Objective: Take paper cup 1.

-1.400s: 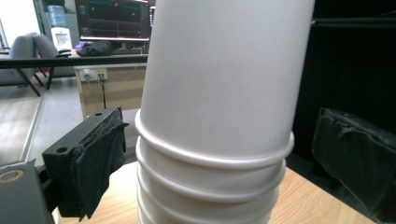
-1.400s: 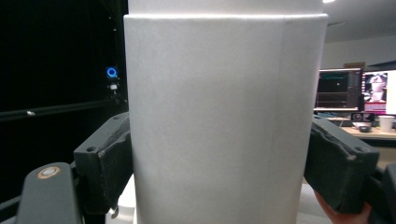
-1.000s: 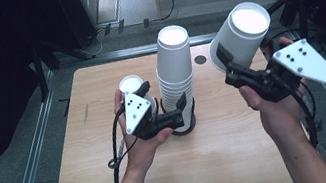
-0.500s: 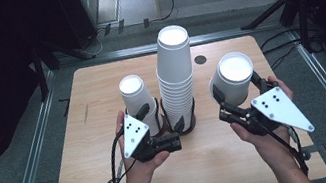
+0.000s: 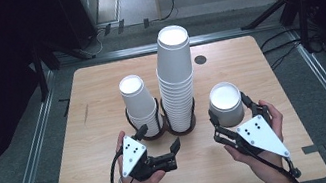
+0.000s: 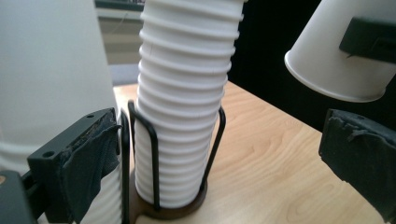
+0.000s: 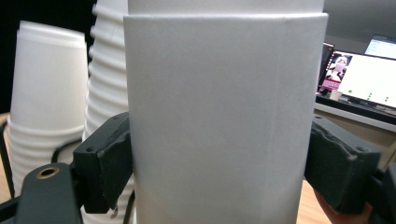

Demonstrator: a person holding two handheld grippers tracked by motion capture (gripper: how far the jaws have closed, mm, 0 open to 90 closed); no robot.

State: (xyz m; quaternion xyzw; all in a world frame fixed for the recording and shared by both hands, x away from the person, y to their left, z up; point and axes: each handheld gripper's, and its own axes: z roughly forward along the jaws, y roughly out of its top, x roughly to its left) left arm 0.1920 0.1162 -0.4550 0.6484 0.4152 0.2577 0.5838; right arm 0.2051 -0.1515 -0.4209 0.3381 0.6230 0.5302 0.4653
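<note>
Two handheld grippers are seen at a wooden table (image 5: 99, 87) with white paper cups, one cup pinched upside down by the right gripper (image 5: 228, 115).

Two stacks of inverted cups are counted in a black wire holder (image 5: 162, 124): a tall stack (image 5: 176, 76) at the table's middle and a shorter stack (image 5: 138, 103) just to its left. One single cup (image 5: 225, 103) is held base up to the right of the tall stack, near the table's front; in the right gripper view its wall (image 7: 219, 116) is pressed between both black jaws. The left gripper (image 5: 175, 145) is held low in front of the holder, jaws spread, nothing between them.
</note>
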